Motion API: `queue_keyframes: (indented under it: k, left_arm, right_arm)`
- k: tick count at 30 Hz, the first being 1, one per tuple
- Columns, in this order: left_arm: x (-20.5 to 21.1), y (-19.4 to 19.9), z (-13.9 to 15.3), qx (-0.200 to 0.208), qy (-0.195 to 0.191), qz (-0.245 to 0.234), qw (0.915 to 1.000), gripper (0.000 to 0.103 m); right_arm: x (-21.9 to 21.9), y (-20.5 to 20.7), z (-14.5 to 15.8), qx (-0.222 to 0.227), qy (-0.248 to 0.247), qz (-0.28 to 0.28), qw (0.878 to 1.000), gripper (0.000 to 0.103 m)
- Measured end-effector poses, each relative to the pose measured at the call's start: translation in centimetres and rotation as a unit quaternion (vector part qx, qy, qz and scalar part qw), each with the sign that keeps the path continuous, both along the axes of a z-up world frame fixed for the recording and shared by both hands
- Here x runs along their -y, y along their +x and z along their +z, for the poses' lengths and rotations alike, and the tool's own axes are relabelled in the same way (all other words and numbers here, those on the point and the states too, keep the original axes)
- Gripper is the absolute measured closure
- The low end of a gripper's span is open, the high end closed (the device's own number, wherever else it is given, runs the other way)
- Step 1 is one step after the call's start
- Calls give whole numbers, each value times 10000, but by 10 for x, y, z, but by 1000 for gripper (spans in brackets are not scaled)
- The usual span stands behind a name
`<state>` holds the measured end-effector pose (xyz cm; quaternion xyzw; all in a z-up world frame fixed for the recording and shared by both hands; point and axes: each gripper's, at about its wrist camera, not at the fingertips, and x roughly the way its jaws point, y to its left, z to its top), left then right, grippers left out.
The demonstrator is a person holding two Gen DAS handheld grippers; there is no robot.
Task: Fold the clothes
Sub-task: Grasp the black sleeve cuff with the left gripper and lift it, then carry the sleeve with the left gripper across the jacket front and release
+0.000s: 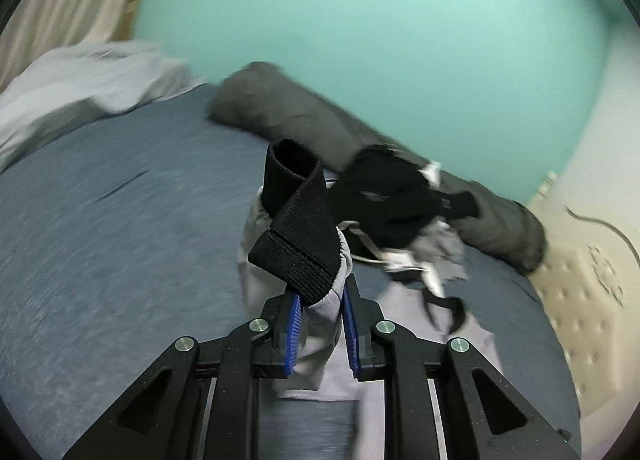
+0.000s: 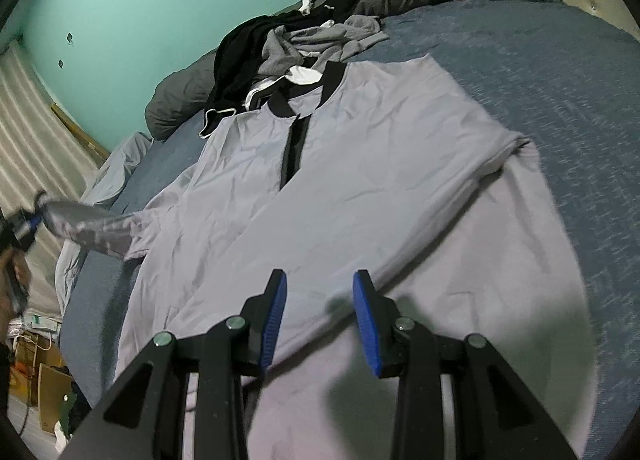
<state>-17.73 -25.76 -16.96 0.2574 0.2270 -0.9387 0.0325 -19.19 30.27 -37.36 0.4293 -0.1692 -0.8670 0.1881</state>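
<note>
A light grey jacket (image 2: 360, 188) with black collar and zip placket lies spread front-up on the blue bed cover (image 2: 560, 100). My left gripper (image 1: 320, 300) is shut on the jacket's left sleeve (image 1: 316, 320) near its black ribbed cuff (image 1: 296, 228), holding it up off the bed. The same gripper (image 2: 28, 228) shows at the left edge of the right wrist view, with the sleeve (image 2: 96, 228) stretched out from the jacket. My right gripper (image 2: 320, 292) is open and empty, hovering over the jacket's lower part.
A pile of black and grey clothes (image 2: 280, 48) lies by the jacket's collar; it also shows in the left wrist view (image 1: 392, 196). A dark grey rolled duvet (image 1: 304, 112) runs along the teal wall. A pale sheet (image 1: 80, 84) lies at the bed's far left. Boxes (image 2: 44, 380) stand on the floor.
</note>
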Motion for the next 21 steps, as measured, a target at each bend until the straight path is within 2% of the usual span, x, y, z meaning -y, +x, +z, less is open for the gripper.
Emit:
queue_keyframes:
  k: [6,11,15,21]
  left_arm:
    - [-113,-29,46,-289,-163,-1050,9939,84]
    - [-226,-35,57,-391,-310,-2087,9767,84]
    - [-316,-39,21,-76,-504,-2791,9589,84]
    - [-407,-38,-75,718,-698,-3435,9338,83]
  right_arm:
    - [-33,8,1,42,-139,-287,9995,69]
    - [-51,13,0,106,-214,-398,9989,69]
    - [-64,17,0,129,-266,-462,9985,69]
    - [-84,21,2,155,-447,-619,9970,69]
